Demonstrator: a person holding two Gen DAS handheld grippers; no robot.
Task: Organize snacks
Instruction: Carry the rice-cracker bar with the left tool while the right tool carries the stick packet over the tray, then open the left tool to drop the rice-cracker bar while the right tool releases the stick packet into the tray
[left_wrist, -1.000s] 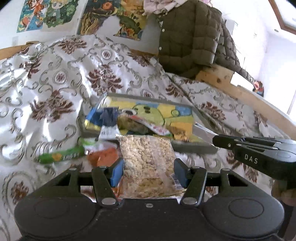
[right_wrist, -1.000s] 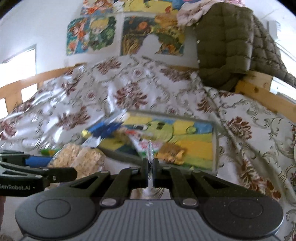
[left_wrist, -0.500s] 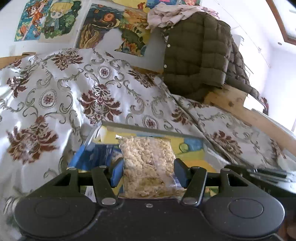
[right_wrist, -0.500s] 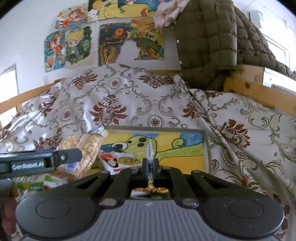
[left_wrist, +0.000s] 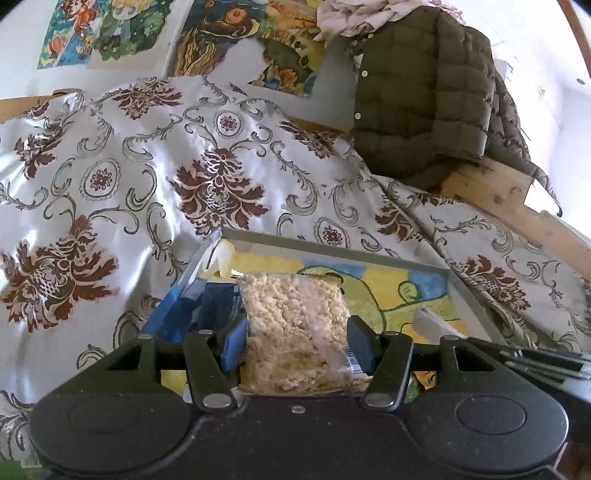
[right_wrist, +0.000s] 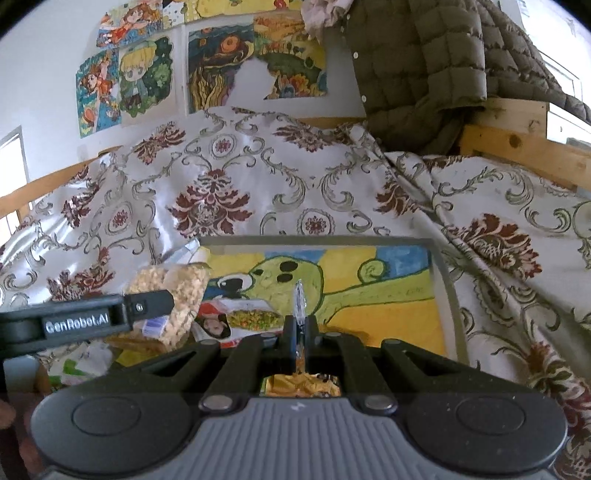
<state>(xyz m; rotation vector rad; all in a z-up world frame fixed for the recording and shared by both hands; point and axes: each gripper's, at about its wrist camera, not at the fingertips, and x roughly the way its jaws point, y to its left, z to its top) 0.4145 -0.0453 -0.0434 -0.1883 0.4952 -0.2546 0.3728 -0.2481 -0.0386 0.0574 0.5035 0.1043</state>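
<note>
My left gripper (left_wrist: 297, 343) is shut on a clear bag of puffed rice snack (left_wrist: 295, 325), its blue pads pressing both sides. It holds the bag over the near left part of a grey-rimmed tray (left_wrist: 332, 251) whose floor shows a painted green cartoon figure. From the right wrist view, that bag (right_wrist: 173, 284) hangs at the tray's left edge. My right gripper (right_wrist: 300, 328) is shut on the thin sealed edge of a clear snack packet (right_wrist: 299, 295), with yellow pieces (right_wrist: 303, 384) showing below the fingers. A red-and-white packet (right_wrist: 236, 317) lies in the tray (right_wrist: 443, 295).
A blue packet (left_wrist: 207, 310) lies at the tray's left wall. A green-and-white wrapper (right_wrist: 74, 365) sits on the bedspread left of the tray. Patterned bedspread (left_wrist: 147, 177) rises behind. A wooden bed frame (left_wrist: 509, 199) and an olive quilted jacket (left_wrist: 424, 92) stand at the back right.
Both grippers have moved forward to the tray, which now looks larger and nearer. The puffed rice bag has gone from in front of the tray to over its left side.
</note>
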